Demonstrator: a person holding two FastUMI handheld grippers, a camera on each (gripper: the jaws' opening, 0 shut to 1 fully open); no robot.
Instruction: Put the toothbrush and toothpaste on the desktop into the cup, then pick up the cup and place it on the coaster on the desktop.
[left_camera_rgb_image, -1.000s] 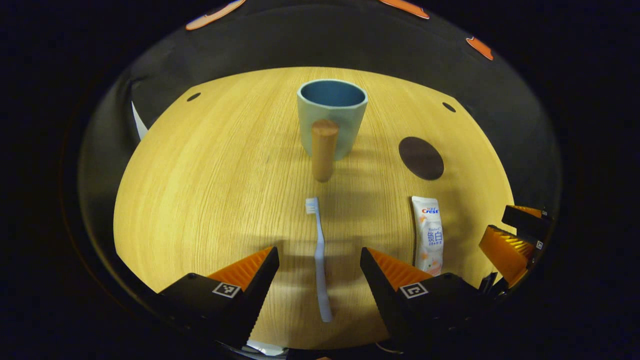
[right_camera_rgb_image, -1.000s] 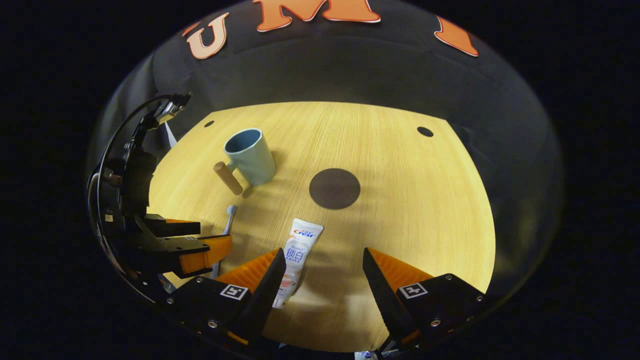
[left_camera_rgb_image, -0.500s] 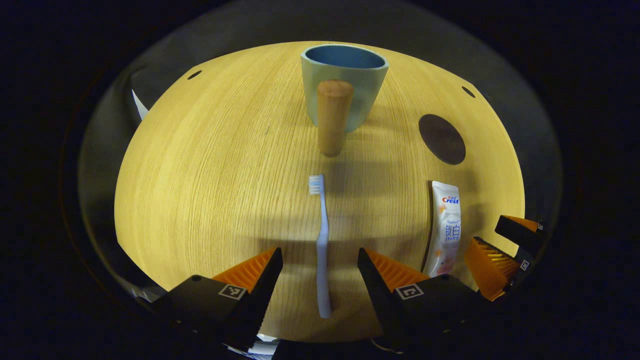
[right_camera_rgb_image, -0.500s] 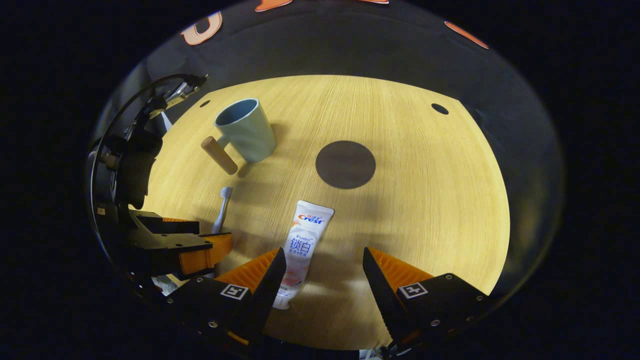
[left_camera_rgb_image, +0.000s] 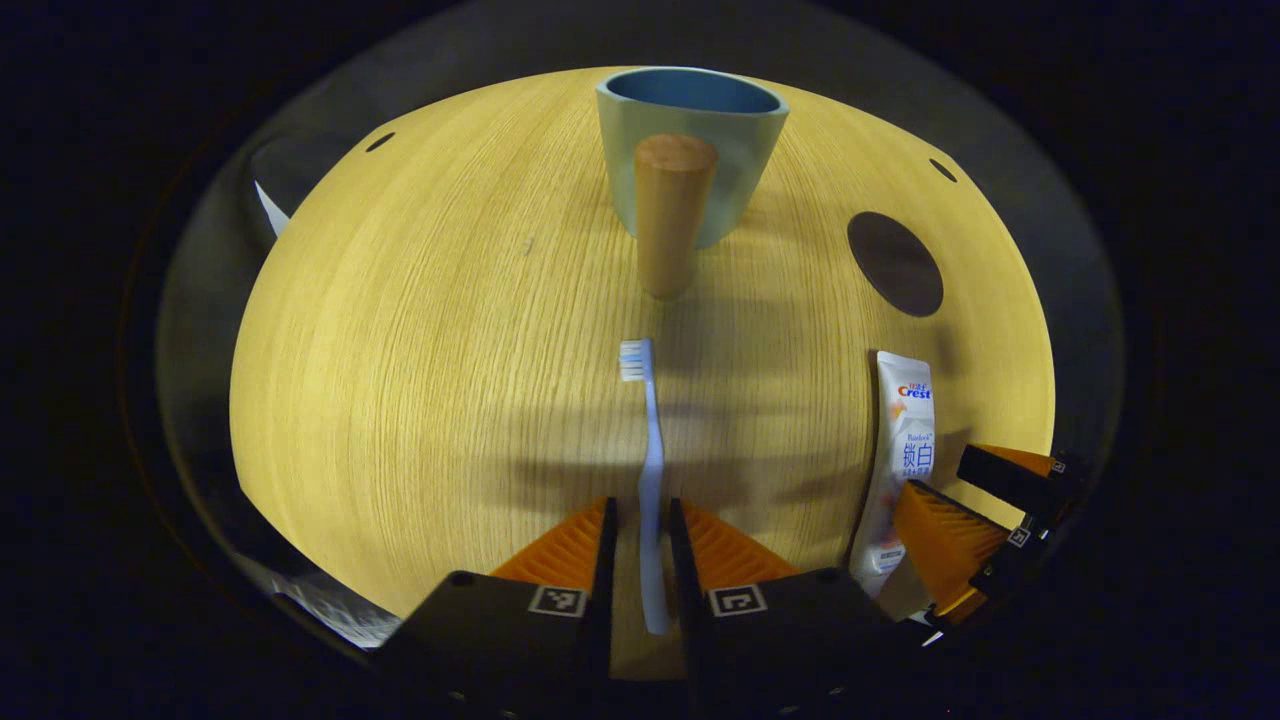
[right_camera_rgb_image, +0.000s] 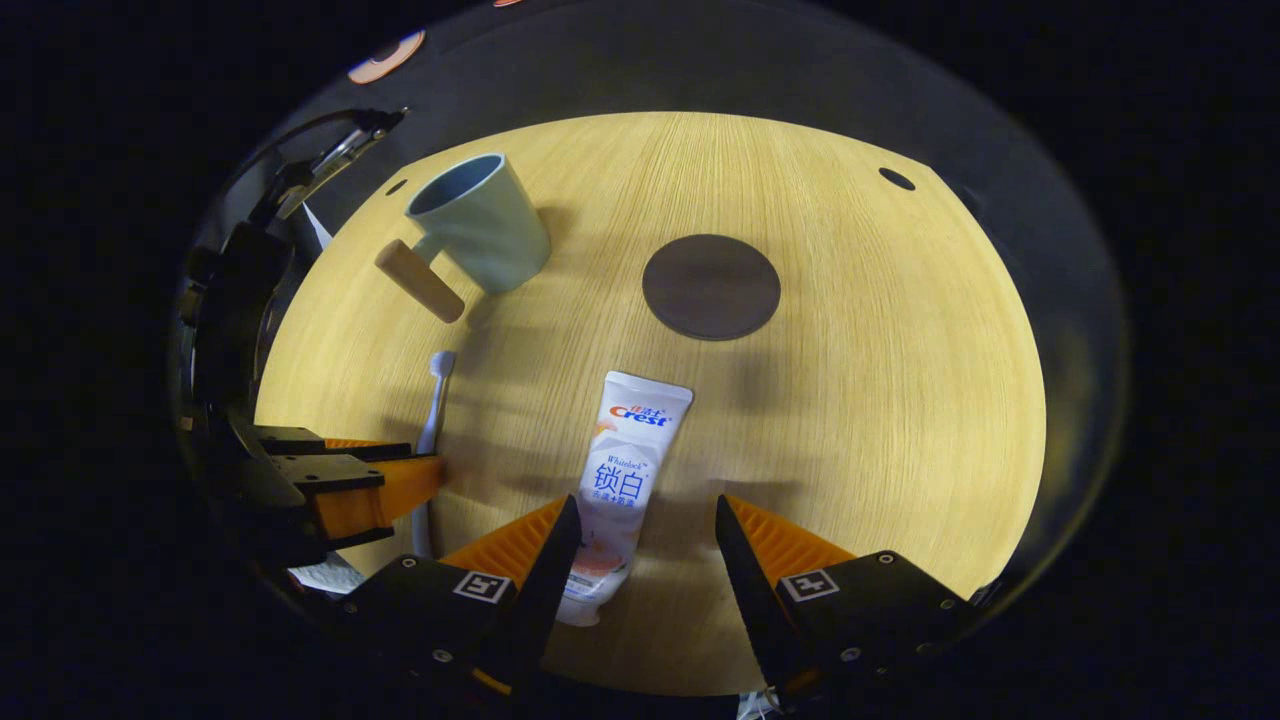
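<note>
Left hand-held gripper (left_camera_rgb_image: 640, 530): we see it clamped on the toothbrush (left_camera_rgb_image: 650, 470) handle, cup (left_camera_rgb_image: 690, 140) straight ahead | Right hand-held gripper (right_camera_rgb_image: 640, 540): fingers apart, toothpaste (right_camera_rgb_image: 625, 470) lying between them, beside its left finger; coaster (right_camera_rgb_image: 711, 287) ahead on worktop (right_camera_rgb_image: 880, 380)

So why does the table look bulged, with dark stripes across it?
Left gripper view: the fisheye lens bows the table; the stripes are shadows crossing the toothbrush. Right gripper view: same bowing, softer shadows by the toothpaste, cup sharp.
</note>
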